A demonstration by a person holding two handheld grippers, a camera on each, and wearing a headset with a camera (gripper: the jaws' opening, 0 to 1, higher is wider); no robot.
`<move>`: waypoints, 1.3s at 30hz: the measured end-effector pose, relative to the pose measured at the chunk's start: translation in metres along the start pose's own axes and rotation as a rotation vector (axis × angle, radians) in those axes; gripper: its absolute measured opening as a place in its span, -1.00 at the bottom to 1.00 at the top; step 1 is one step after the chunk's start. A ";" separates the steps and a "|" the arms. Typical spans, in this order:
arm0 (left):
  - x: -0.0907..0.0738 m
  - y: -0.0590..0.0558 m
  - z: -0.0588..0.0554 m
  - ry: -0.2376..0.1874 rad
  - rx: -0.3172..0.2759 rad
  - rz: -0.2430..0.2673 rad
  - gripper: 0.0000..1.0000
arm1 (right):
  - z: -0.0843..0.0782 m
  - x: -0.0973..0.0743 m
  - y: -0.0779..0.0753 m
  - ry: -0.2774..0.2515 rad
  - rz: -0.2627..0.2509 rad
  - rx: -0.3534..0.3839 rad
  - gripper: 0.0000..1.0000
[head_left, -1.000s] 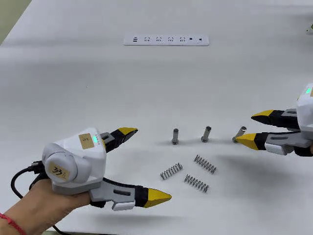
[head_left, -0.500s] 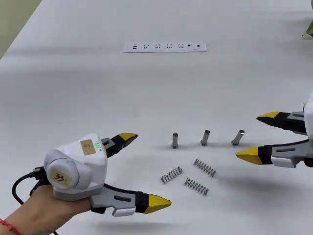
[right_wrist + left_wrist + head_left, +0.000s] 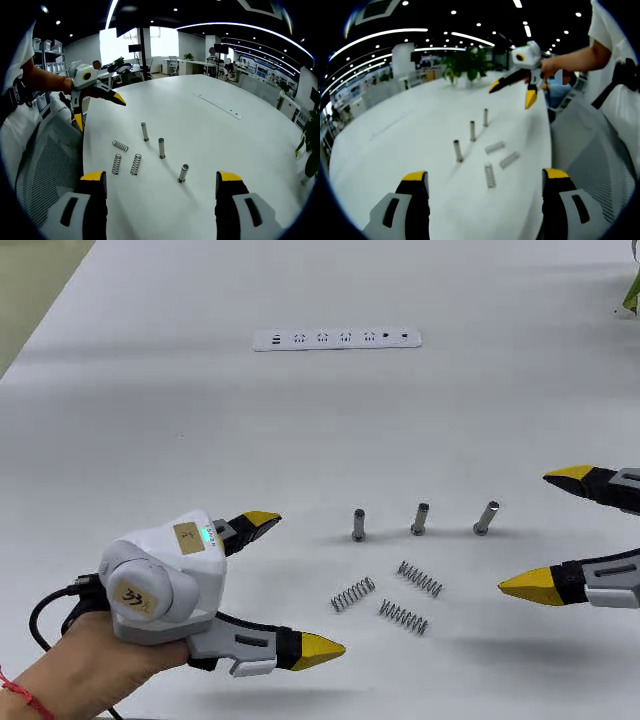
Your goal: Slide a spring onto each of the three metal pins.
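Three short metal pins stand upright in a row on the white table: left pin (image 3: 359,525), middle pin (image 3: 420,519), right pin (image 3: 486,518). Three springs lie loose just in front of them (image 3: 351,592), (image 3: 419,578), (image 3: 403,616). My left gripper (image 3: 292,583) is open, low at the left, with the springs to its right. My right gripper (image 3: 548,530) is open wide, to the right of the right pin and apart from it. The left gripper view has the pins (image 3: 472,130) and springs (image 3: 509,159) ahead of its open jaws. The right gripper view has them too, pins (image 3: 161,148) and springs (image 3: 135,164).
A white power strip (image 3: 337,339) lies flat far back on the table (image 3: 150,440). A bit of green plant (image 3: 633,290) shows at the far right edge. A person's hand holds the left gripper near the table's front edge.
My right gripper has drawn back to the right, away from the right pin, and its jaws have spread wider. The left gripper has barely moved. Pins and springs are unmoved.
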State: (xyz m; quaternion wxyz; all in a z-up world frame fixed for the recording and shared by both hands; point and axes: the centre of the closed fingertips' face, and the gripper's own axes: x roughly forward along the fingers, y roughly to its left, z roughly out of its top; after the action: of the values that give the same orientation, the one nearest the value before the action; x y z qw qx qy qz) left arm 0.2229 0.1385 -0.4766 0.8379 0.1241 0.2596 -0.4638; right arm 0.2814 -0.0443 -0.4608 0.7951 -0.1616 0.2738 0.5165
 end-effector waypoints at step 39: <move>0.048 -0.009 -0.043 0.407 -0.027 -0.024 -0.35 | -0.028 -0.025 0.017 0.011 0.019 -0.025 0.88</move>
State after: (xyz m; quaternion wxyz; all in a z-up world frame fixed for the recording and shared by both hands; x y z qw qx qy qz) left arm 0.2229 0.1186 -0.5387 0.7641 0.2013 0.4312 -0.4356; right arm 0.2507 -0.0706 -0.4674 0.7865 -0.1717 0.2730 0.5267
